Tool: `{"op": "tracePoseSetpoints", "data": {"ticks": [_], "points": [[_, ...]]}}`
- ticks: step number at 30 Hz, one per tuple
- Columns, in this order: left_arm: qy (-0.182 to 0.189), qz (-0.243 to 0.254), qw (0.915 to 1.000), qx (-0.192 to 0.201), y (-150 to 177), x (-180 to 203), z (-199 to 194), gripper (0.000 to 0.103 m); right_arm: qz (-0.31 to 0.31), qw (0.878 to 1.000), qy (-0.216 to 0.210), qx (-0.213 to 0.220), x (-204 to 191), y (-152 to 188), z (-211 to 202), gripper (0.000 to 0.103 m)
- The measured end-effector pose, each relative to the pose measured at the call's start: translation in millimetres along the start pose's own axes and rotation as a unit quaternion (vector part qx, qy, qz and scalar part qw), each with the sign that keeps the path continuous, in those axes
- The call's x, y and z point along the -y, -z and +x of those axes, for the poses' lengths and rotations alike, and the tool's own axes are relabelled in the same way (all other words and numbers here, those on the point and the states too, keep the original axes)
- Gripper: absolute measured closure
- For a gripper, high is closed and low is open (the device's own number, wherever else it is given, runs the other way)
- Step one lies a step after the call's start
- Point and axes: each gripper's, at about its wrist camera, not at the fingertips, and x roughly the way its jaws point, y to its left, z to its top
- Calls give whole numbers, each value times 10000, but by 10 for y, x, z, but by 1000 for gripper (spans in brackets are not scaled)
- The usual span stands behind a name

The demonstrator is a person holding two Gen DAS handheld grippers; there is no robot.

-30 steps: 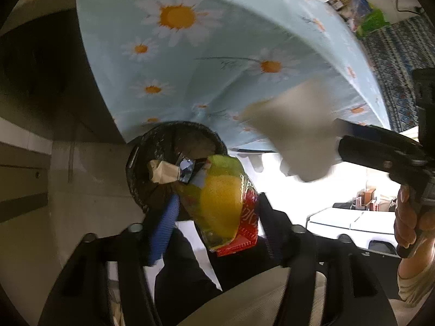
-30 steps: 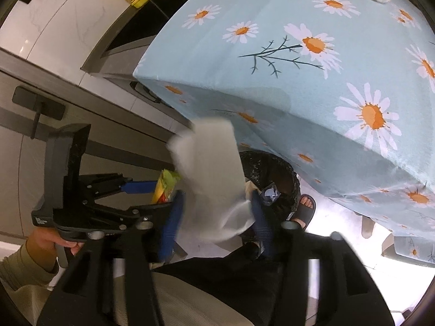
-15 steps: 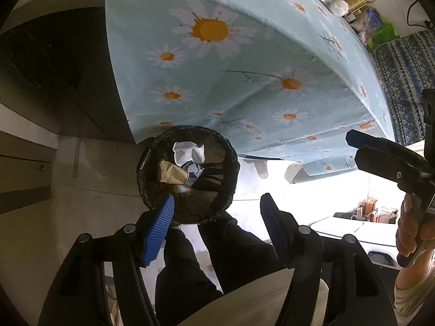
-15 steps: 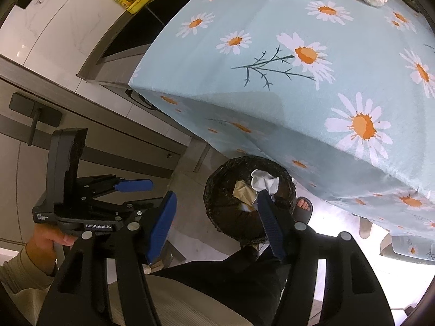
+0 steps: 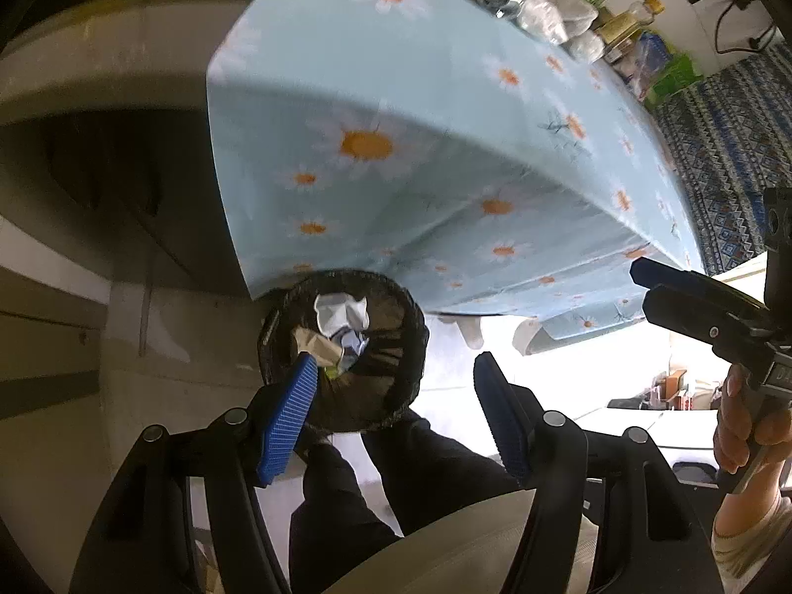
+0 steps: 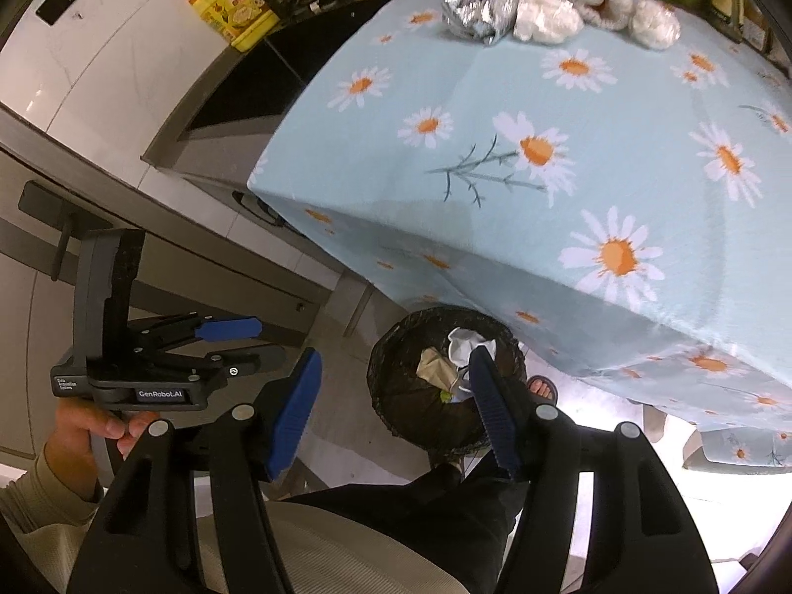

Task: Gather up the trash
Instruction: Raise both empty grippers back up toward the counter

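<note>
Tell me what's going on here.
A person is clearing trash off a table, with a handheld gripper in each hand. The left gripper and right gripper are both open and empty, held above a black bin on the floor beside the daisy tablecloth. White paper and a tan scrap lie in the bin. More trash, crumpled foil and white wads, remains on the far side of the table.

Black-framed left gripper (image 5: 396,416) and right gripper (image 6: 396,411), ribbed blue pads (image 5: 287,420), silver screws, beige sleeves, black trousers.
</note>
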Motion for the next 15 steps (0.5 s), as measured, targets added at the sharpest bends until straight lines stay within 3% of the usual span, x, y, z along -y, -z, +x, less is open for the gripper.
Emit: {"op": "tracePoseSetpoints", "data": {"ticks": [15], "points": [[116,611,9968,503,-244,242,-494,39,378,9955,306,817,-37,105,-593,41]]}}
